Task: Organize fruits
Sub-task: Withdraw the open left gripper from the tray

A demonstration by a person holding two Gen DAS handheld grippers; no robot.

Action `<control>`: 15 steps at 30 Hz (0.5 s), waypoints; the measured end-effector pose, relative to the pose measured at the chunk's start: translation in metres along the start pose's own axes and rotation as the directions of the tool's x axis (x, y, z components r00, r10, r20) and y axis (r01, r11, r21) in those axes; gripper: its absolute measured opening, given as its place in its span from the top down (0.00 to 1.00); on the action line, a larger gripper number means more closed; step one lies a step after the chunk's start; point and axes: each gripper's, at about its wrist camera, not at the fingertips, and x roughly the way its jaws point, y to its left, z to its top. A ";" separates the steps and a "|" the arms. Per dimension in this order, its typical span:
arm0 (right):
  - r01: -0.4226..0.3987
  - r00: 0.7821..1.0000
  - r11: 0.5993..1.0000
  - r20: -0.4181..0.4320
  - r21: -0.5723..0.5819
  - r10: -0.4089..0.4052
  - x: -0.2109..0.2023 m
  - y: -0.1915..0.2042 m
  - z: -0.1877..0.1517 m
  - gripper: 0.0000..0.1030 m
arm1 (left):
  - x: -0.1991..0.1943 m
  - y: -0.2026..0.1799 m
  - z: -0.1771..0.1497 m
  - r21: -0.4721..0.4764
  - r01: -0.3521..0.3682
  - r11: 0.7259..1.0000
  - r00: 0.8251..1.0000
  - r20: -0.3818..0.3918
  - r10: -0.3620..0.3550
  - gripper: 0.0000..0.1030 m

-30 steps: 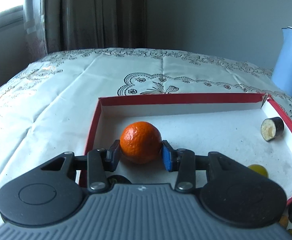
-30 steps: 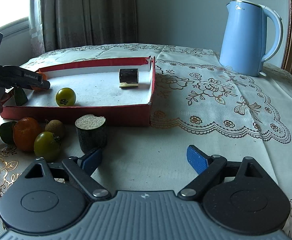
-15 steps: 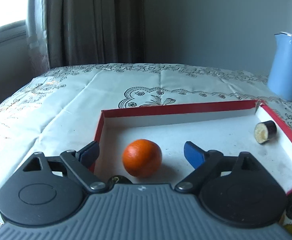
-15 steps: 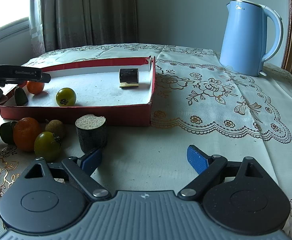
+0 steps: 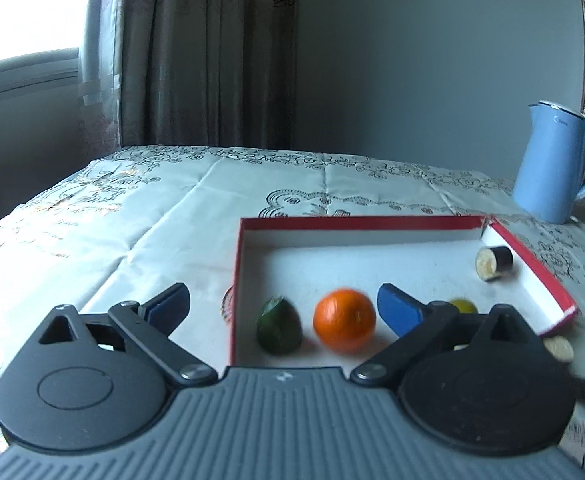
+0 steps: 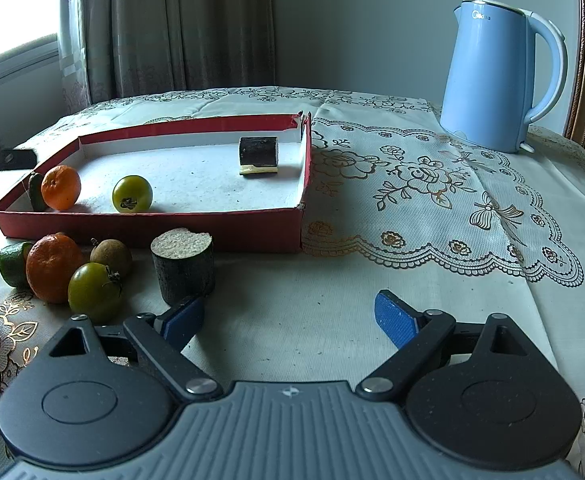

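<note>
Resting in the red tray (image 6: 228, 226) were four pieces, the orange (image 5: 344, 319) just released as the left gripper (image 5: 283, 307) jaws opened; five waited outside near the right gripper (image 6: 290, 314), jaws apart.

Counted across both views:

Two round orange mandarins (image 6: 61, 193) — one in the tray, one (image 6: 53, 267) on the cloth outside it.
Two round yellow-green tomatoes (image 6: 132, 193), one inside, one (image 6: 95, 291) outside.
Two dark green limes, one (image 6: 35, 191) in the tray's corner and one (image 6: 13, 263) outside.
Two dark-skinned, pale-fleshed cylindrical cut chunks — one (image 6: 259, 156) lying in the tray, one (image 6: 183, 266) upright outside.
One small brown round fruit (image 6: 111, 257).
One shallow red cardboard tray with a white floor (image 6: 152, 229).
One pale blue electric kettle (image 6: 496, 76).
One embroidered cream tablecloth (image 6: 432, 208).
</note>
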 end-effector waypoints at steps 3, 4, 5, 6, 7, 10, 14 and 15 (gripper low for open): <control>0.000 1.000 1.000 0.000 0.000 0.000 0.000 0.000 0.000 0.10 | -0.014 0.005 -0.011 0.003 0.003 1.000 1.000 0.001 -0.003 0.03; 0.000 1.000 1.000 0.000 0.000 0.000 0.000 0.000 0.000 0.10 | -0.018 0.007 -0.014 0.004 0.005 1.000 1.000 0.000 -0.005 0.03; 0.000 1.000 1.000 0.000 0.000 0.000 0.000 0.000 0.000 0.10 | -0.022 0.009 -0.017 0.004 0.005 1.000 1.000 0.000 -0.005 0.02; 0.000 1.000 1.000 0.000 0.000 0.000 0.000 0.000 0.000 0.10 | -0.025 0.010 -0.020 0.006 0.004 1.000 1.000 -0.002 -0.004 0.02; 0.000 1.000 1.000 0.000 0.000 0.000 0.000 0.000 0.000 0.10 | -0.027 0.011 -0.023 0.010 0.001 1.000 1.000 -0.003 -0.001 0.02; 0.000 1.000 1.000 0.000 0.000 0.000 0.000 0.000 0.000 0.10 | -0.033 0.013 -0.032 0.016 0.002 1.000 1.000 -0.011 -0.002 0.00; 0.000 1.000 1.000 0.000 0.000 0.000 0.000 0.000 0.000 0.09 | -0.036 0.016 -0.044 0.019 0.003 1.000 0.999 -0.036 -0.003 0.00; 0.000 1.000 1.000 0.000 0.000 0.000 0.000 0.000 0.000 0.09 | -0.036 0.017 -0.047 0.019 0.004 1.000 0.999 -0.043 -0.003 0.00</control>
